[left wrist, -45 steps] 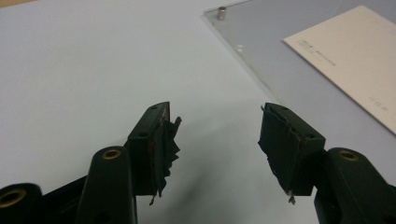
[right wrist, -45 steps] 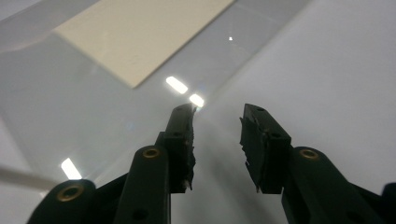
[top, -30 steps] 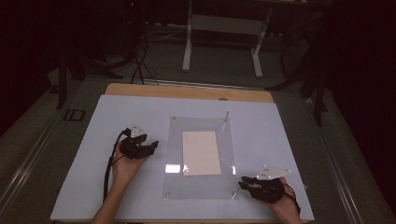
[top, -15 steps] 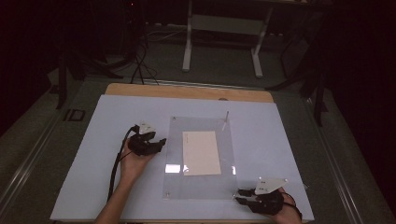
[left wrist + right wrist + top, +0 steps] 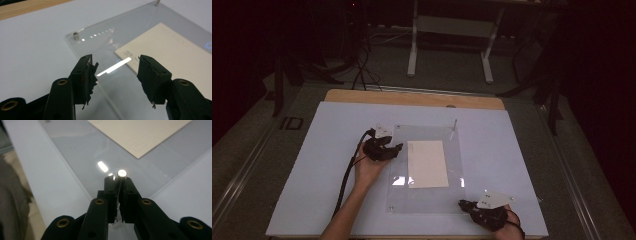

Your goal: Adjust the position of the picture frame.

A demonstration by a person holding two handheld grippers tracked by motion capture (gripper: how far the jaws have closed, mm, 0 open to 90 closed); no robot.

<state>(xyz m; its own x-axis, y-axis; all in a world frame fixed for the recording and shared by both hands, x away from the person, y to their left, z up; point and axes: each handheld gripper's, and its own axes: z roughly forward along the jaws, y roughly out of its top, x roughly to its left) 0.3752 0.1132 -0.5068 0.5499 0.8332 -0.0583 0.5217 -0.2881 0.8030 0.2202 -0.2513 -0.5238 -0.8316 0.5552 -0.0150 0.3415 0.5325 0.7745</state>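
Jaws of the right gripper (image 5: 117, 181) have just been closing and are now pinching together at the near right corner of the clear acrylic sheet (image 5: 427, 200), right behind a small shiny corner post (image 5: 122, 172); the right gripper view suggests the tips are nipping the sheet's corner edge, though whether they are truly clamping it I cannot tell. In the high view that right gripper (image 5: 464, 205) is sitting at the near edge of the white table (image 5: 312, 175), pointing left toward the sheet.

Outward from there, the sheet is lying flat, its long axis running near to far, with a pale card (image 5: 428, 163) resting under or on its middle. The left gripper (image 5: 398, 148) is hovering at the sheet's left edge toward the far corner, jaws standing wide apart with nothing between them, straddling that edge in the left gripper view (image 5: 117, 68), a second post (image 5: 75, 35) just beyond.

So the grippers are sitting at diagonally opposite parts of the sheet; I judge any lift is depending on the left one closing on its edge.
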